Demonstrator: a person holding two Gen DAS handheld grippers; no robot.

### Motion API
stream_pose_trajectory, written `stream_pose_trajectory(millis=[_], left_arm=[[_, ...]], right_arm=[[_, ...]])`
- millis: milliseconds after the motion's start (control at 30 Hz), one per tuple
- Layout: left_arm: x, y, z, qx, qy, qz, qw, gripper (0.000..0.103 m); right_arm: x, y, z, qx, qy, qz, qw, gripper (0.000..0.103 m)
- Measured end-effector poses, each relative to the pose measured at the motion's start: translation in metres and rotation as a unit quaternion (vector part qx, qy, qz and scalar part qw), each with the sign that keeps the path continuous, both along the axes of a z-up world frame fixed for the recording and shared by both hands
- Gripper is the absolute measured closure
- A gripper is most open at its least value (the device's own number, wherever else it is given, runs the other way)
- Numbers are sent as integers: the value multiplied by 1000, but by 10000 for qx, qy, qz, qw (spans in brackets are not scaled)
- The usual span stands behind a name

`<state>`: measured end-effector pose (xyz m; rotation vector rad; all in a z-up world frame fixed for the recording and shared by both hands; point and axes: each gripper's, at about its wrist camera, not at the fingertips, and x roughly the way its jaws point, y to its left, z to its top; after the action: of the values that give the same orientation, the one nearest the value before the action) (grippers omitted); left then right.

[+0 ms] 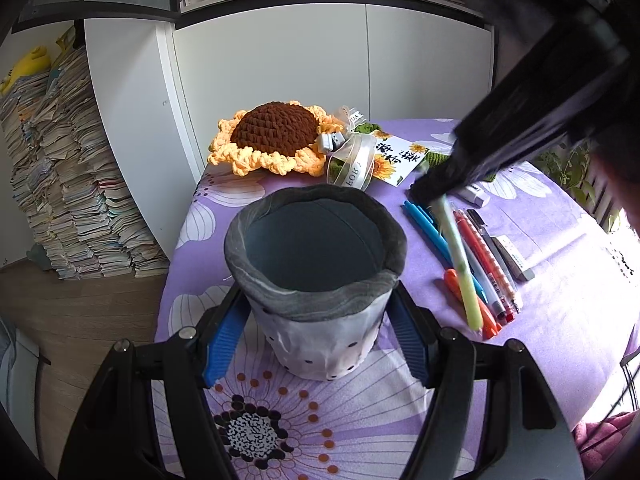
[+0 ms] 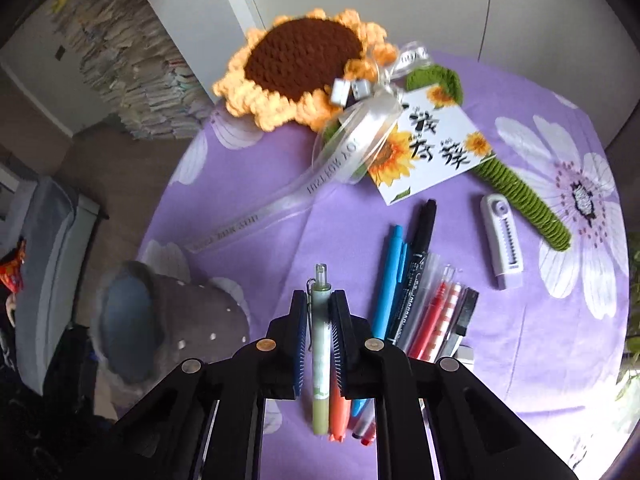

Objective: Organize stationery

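A grey fabric pen holder (image 1: 316, 276) stands upright on the purple flowered tablecloth (image 1: 312, 412). My left gripper (image 1: 316, 320) is shut on its sides. My right gripper (image 2: 320, 316) is shut on a pale green pen (image 2: 321, 344) and holds it just above the row of pens (image 1: 484, 264). In the left wrist view the green pen (image 1: 460, 264) hangs tilted from the right gripper (image 1: 434, 196). The holder also shows in the right wrist view (image 2: 160, 320), to the left. Blue, black, red and orange pens (image 2: 416, 300) lie side by side.
A crocheted sunflower (image 1: 272, 136) with ribbon and a card (image 2: 432, 148) lies at the table's far side. A white and lilac correction tape (image 2: 502, 240) lies right of the pens. Stacks of books (image 1: 60, 176) stand on the floor at left, by white cabinets.
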<state>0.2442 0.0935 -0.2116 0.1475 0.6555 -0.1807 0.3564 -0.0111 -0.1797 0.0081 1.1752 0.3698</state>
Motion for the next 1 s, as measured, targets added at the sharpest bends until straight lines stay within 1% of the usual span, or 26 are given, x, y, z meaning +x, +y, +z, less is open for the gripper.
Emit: stream_pose_trajectory(millis=[133, 300, 367, 467, 567, 700, 800, 933, 1000], left_arm=[[0, 0, 0, 7, -3, -2, 10000, 34], [0, 0, 1, -21, 20, 11, 10000, 34], [0, 0, 1, -21, 20, 11, 10000, 34], [0, 0, 1, -31, 17, 9, 10000, 34], [1, 1, 0, -71, 29, 18, 10000, 34], [0, 0, 0, -52, 24, -2, 10000, 34], [1, -1, -1, -51, 9, -15, 10000, 35], [0, 1, -1, -81, -10, -16, 10000, 35], [-1, 1, -2, -88, -4, -18, 10000, 35]], right_arm=[[-26, -9, 41, 237, -609, 84, 9978, 92], [-57, -10, 83, 447, -1297, 255, 9902, 92], [-62, -17, 96, 567, -1434, 318, 9875, 92], [-69, -16, 116, 770, -1675, 424, 9819, 92], [-70, -9, 128, 963, -1853, 529, 9765, 92], [-68, 0, 127, 1115, -1890, 647, 9735, 92], [-67, 9, 121, 1030, -1918, 740, 9732, 92], [-68, 27, 95, 690, -1848, 1036, 9749, 92], [-67, 36, 78, 536, -1701, 1214, 9765, 92]])
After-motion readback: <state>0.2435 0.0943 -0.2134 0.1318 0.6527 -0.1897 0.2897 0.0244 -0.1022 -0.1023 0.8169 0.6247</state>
